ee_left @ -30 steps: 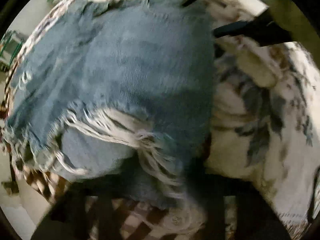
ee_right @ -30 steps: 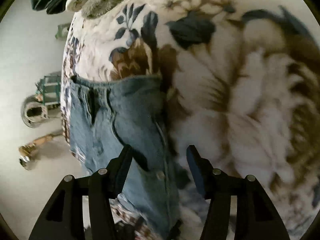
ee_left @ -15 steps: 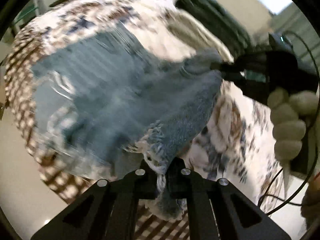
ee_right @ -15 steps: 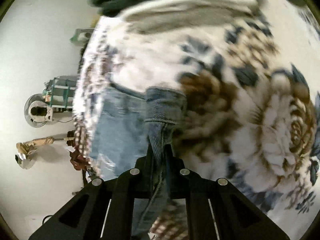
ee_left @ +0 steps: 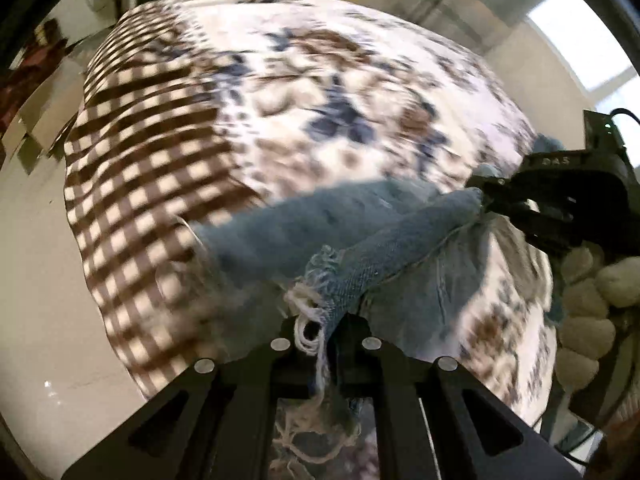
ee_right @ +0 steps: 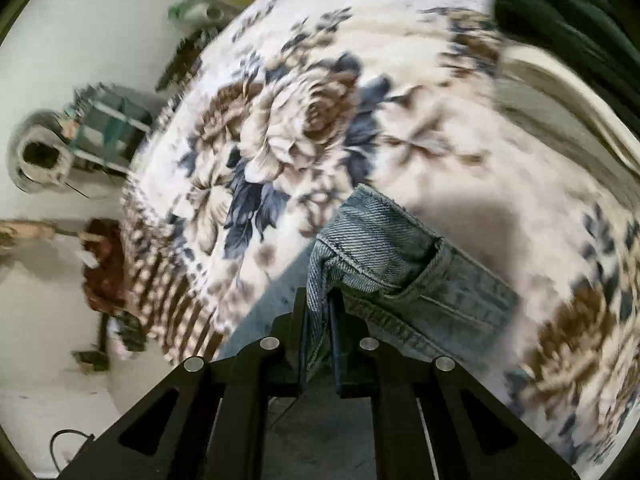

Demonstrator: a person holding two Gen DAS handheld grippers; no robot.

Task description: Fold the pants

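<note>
The pants are light blue denim with frayed hems. My left gripper is shut on a frayed hem edge, white threads hanging between its fingers. The denim stretches taut from it to the right gripper, seen at the right of the left wrist view. My right gripper is shut on the waistband end of the pants, near a pocket opening. The pants are lifted above the floral blanket, which also shows in the right wrist view.
The blanket has a brown checked border along the bed edge. A dark green garment and a grey-white folded cloth lie at the bed's far side. Floor clutter and a teal rack stand beside the bed.
Both grippers have closed on the pants, left on the hem and right on the waistband, and lifted them off the blanket. The denim is now pulled taut between them.
</note>
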